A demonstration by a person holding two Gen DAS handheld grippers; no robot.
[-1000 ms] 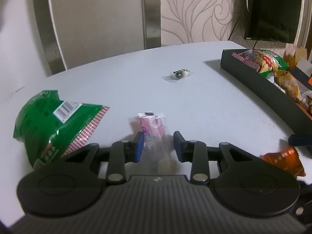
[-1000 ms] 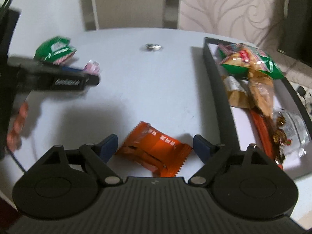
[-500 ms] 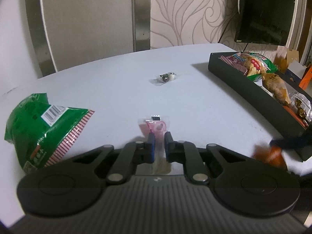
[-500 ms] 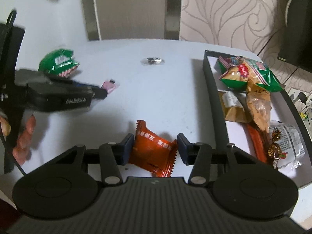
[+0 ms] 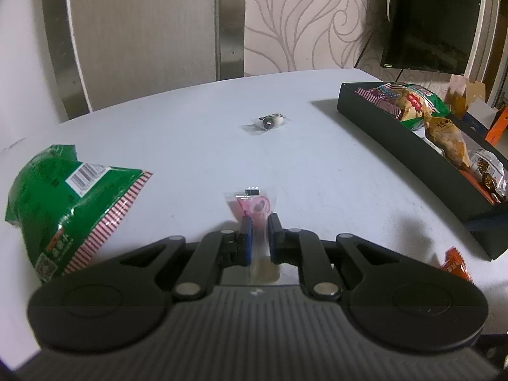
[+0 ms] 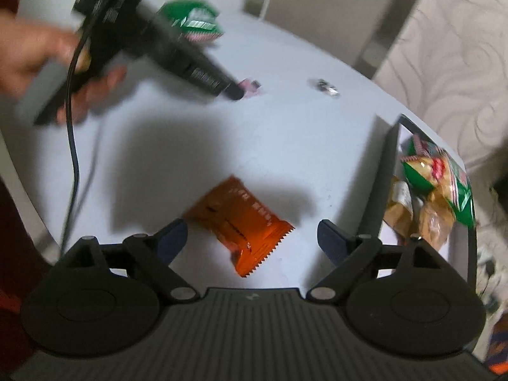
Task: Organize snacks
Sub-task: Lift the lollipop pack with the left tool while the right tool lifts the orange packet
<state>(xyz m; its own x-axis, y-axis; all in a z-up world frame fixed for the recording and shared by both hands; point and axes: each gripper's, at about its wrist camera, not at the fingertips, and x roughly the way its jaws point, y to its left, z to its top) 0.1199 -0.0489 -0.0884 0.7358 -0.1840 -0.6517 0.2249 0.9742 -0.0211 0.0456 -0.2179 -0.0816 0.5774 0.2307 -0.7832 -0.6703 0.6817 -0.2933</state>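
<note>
My left gripper (image 5: 259, 225) is shut on a small pink snack packet (image 5: 254, 204), held just above the white table (image 5: 197, 146). It also shows in the right wrist view, where the left gripper (image 6: 236, 94) holds the pink packet (image 6: 250, 86). My right gripper (image 6: 250, 238) is open above an orange snack packet (image 6: 241, 222) lying on the table between the fingers. A black tray (image 5: 397, 146) with several snacks stands at the right. A green chip bag (image 5: 70, 203) lies at the left. A small wrapped candy (image 5: 270, 122) lies farther back.
The tray (image 6: 385, 174) holds a green chip bag (image 6: 441, 174) and other packets. The orange packet's corner (image 5: 454, 262) shows near the tray's front end. A cable (image 6: 74, 165) hangs from the left gripper. A wall and a television (image 5: 435, 22) stand behind the table.
My left gripper closed on the pink packet and keeps hold of it. My right gripper closed around the orange packet, then opened wide again and pulled back; the packet lies turned on the table.
</note>
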